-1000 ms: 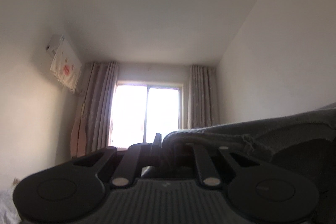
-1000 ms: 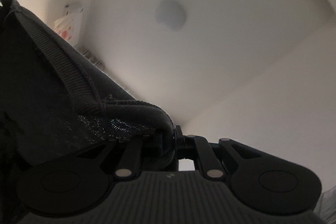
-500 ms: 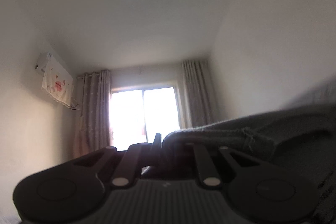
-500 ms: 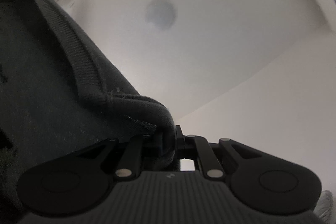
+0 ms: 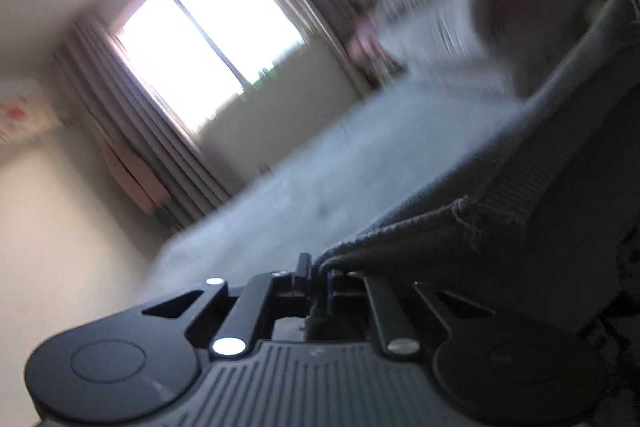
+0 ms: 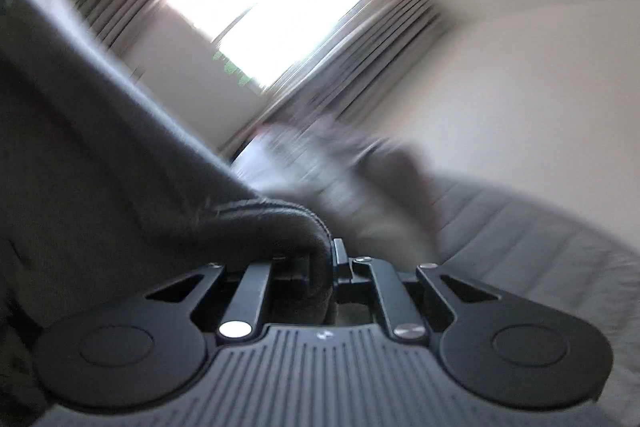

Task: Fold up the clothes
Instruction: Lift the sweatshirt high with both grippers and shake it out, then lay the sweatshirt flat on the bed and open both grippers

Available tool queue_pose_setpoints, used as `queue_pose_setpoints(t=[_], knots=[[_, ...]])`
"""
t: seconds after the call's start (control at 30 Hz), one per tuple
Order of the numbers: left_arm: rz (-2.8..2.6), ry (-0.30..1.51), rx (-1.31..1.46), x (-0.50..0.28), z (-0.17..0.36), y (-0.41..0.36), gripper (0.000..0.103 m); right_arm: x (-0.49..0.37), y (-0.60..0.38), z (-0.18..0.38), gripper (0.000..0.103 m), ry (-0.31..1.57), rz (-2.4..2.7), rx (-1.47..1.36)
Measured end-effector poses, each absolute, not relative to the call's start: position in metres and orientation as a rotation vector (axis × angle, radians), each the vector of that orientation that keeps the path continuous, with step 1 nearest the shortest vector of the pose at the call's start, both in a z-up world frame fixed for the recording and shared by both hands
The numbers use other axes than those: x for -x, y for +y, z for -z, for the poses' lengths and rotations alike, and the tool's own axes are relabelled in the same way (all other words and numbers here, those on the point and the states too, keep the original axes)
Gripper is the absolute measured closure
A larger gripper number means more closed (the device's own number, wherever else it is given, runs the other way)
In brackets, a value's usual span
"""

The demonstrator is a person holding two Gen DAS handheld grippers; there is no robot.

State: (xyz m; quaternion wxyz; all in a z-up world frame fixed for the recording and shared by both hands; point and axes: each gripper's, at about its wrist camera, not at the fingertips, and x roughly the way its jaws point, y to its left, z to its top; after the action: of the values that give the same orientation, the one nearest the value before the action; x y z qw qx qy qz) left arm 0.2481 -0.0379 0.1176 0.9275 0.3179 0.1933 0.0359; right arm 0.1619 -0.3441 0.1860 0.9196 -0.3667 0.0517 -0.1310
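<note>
A dark grey knitted garment with a ribbed hem [image 5: 520, 219] hangs between my two grippers. My left gripper [image 5: 318, 269] is shut on one hem corner; the cloth runs off to the right and up. My right gripper [image 6: 332, 255] is shut on the other corner, and the garment [image 6: 100, 167] fills the left of that view. Both views are tilted and blurred by motion. The lower part of the garment is hidden.
A grey bed surface [image 5: 320, 179] lies ahead under the garment. A blurred heap of light clothes [image 5: 452, 27] sits at the far end, also in the right wrist view [image 6: 320, 163]. A bright window [image 5: 208, 27] with curtains is behind.
Both grippers have swung down from pointing at the ceiling toward the bed and window, fast enough to blur the views. Both still hold the garment.
</note>
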Motion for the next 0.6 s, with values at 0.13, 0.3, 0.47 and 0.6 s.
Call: queue_pose_setpoints(t=[0.13, 0.3, 0.47, 0.6], knots=[[-0.065, 0.48, -0.637, -0.301, -0.078, -0.036, 0.096, -0.235, -0.323, -0.129, 0.094, 0.225, 0.227, 0.823], [-0.025, 0.467, -0.674, -0.329, -0.065, -0.057, 0.095, -0.307, -0.287, -0.07, 0.094, 0.354, 0.179, 0.871], [-0.064, 0.559, -0.578, -0.344, -0.06, -0.051, 0.082, -0.323, -0.264, -0.04, 0.092, 0.494, 0.156, 0.836], [-0.119, 0.592, -0.389, -0.329, -0.08, -0.005, 0.078, -0.317, -0.285, -0.056, 0.061, 0.528, 0.137, 0.633]])
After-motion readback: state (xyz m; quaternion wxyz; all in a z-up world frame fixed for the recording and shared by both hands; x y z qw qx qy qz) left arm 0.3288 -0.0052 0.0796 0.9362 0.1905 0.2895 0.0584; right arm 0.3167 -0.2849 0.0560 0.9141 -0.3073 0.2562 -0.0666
